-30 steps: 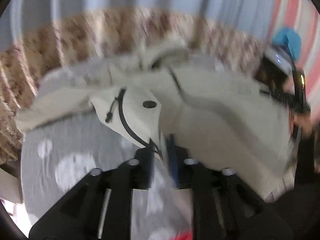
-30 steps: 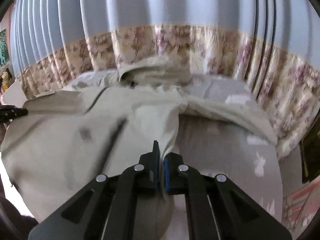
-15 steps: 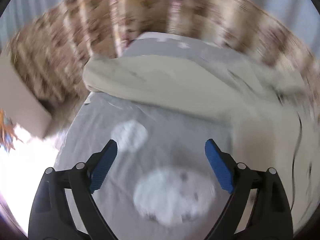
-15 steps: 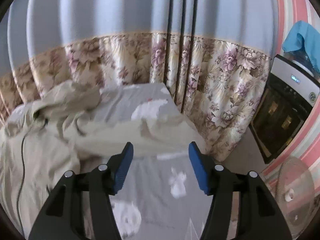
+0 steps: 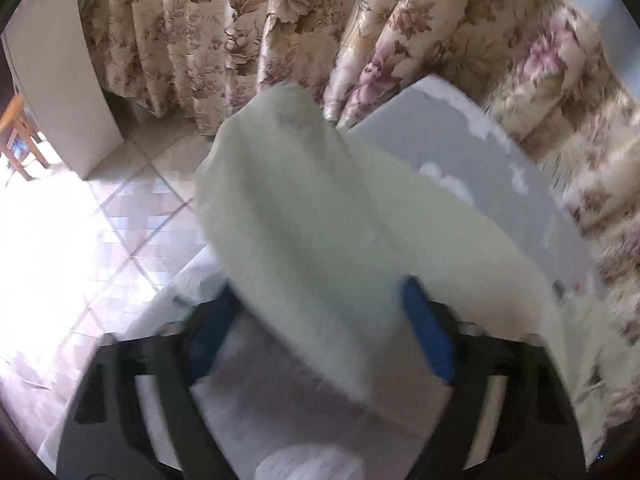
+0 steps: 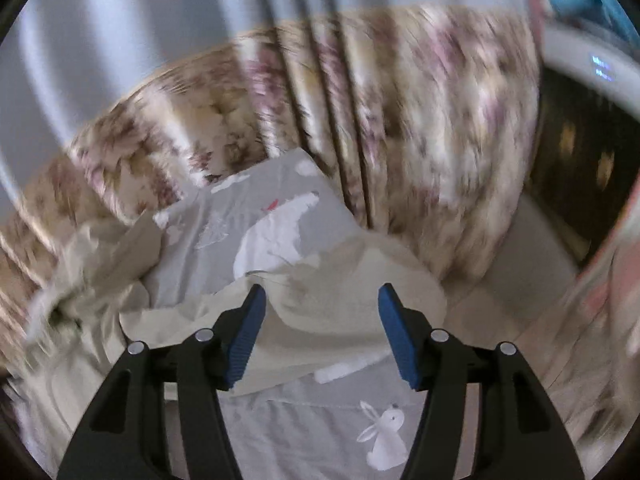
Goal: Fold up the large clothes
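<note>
The left hand-held gripper (image 5: 316,336) is closing around a pale beige fabric sleeve (image 5: 304,208) at frame centre; the right hand-held gripper (image 6: 320,336) hovers half-open, empty, over the other sleeve (image 6: 352,300), likely to fold both inward.

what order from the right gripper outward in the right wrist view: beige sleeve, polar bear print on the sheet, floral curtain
From the right gripper, nearest first:
1. Beige sleeve, lying just beyond and between the open fingers.
2. Polar bear print, on the grey sheet just past the sleeve, slightly left.
3. Floral curtain, hanging behind the bed's far corner.
</note>
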Demonstrator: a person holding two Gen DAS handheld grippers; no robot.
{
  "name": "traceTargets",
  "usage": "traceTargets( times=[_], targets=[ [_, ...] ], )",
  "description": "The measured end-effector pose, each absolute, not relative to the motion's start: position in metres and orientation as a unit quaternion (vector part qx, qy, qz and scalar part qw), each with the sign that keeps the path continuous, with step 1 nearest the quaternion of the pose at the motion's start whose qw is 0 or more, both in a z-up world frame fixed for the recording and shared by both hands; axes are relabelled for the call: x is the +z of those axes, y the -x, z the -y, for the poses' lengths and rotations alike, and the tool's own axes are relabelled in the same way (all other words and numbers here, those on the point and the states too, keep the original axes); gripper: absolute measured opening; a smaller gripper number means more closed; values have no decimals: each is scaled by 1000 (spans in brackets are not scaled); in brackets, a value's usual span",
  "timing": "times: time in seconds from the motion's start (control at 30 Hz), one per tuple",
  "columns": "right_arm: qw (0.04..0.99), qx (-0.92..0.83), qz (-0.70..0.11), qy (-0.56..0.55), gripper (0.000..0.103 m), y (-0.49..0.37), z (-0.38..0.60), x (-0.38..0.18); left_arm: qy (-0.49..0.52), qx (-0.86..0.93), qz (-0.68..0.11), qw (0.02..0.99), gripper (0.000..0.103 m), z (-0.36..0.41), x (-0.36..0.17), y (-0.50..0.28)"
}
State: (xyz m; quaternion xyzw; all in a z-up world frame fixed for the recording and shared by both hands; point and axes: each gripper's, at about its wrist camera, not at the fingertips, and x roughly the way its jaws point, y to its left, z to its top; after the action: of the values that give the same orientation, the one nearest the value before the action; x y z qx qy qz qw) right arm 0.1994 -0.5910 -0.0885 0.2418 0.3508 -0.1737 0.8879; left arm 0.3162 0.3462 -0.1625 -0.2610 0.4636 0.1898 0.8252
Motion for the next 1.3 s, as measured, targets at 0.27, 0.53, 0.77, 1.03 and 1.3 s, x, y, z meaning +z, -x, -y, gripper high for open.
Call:
traceTargets(
  times=[0.27,0.53,0.77,1.03,1.3],
  targets=[
    [827,-180,-352,-401,65,-184,643,-147,281,157,-361,875,1,-355,-112,-320],
    [747,-190,-314,-554,68,-193,694,-209,80,143,-287,944,1,-242,-10,-314],
    [709,-153,-288,-625,70,-216,707,-244,73,-38,-338,938,1,-100,7,-307],
    [708,-136,-279,-634,66,-231,712,-251,67,-214,-447,866,1,86,-71,-302],
    [791,-129,-246,-545,17,-230,709,-215,-84,-175,-470,861,21,170,-135,-293]
  ],
)
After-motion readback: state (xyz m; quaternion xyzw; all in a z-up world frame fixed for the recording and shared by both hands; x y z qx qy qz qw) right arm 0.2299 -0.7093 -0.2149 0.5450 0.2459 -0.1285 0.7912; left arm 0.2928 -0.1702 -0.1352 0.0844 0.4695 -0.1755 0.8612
